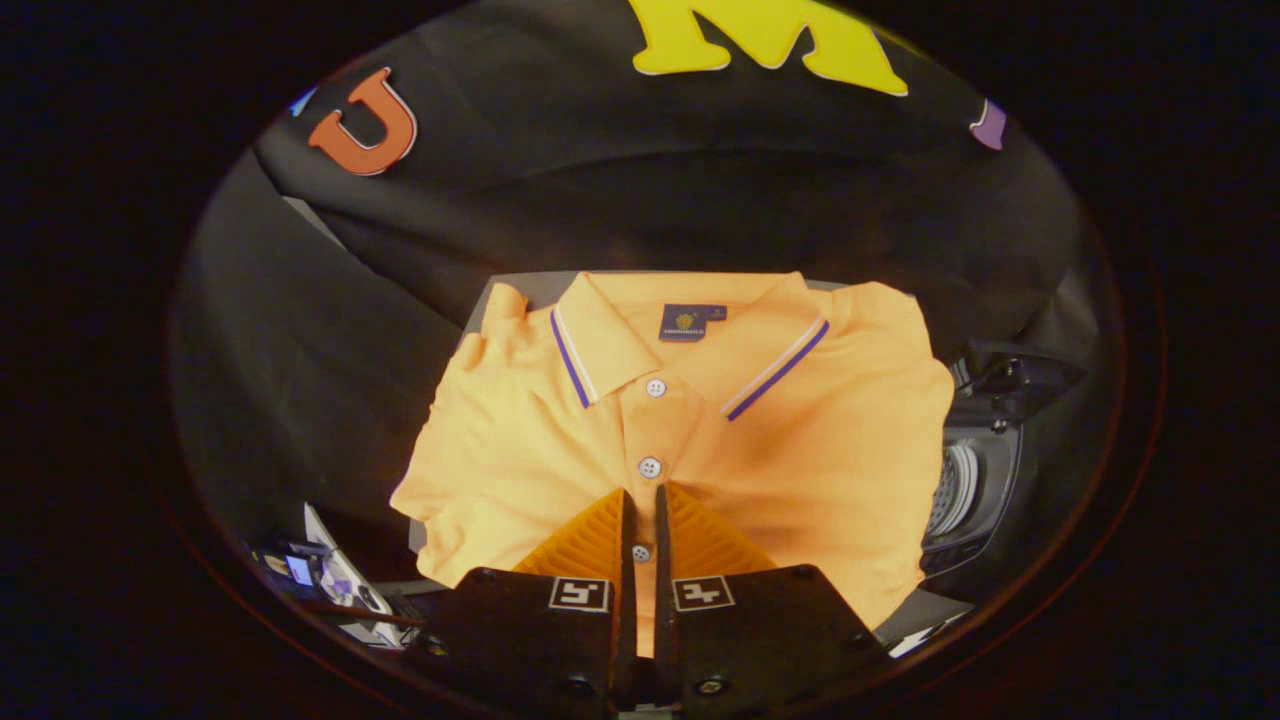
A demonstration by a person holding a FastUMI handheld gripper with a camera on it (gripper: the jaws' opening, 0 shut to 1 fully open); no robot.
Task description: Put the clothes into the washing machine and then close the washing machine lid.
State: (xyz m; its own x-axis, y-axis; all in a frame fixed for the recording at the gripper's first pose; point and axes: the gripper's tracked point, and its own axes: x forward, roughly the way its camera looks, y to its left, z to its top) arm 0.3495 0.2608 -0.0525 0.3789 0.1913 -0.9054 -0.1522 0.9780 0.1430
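Observation:
An orange polo shirt [800, 460] with a purple-and-white striped collar lies spread in front of me, collar at the far end. My gripper [641, 492] has its fingers drawn close together on the shirt's button placket, with a narrow strip of fabric and one button pinched between them. To the right of the shirt stands the washing machine [985, 480], its ribbed drum showing and its dark lid [1015, 375] raised. The shirt hides most of the surface under it.
A grey table top [520, 290] shows past the shirt's far left corner. Small devices and papers [335, 585] lie low to the left of the fingers. Black cloth walls the booth behind and on the left.

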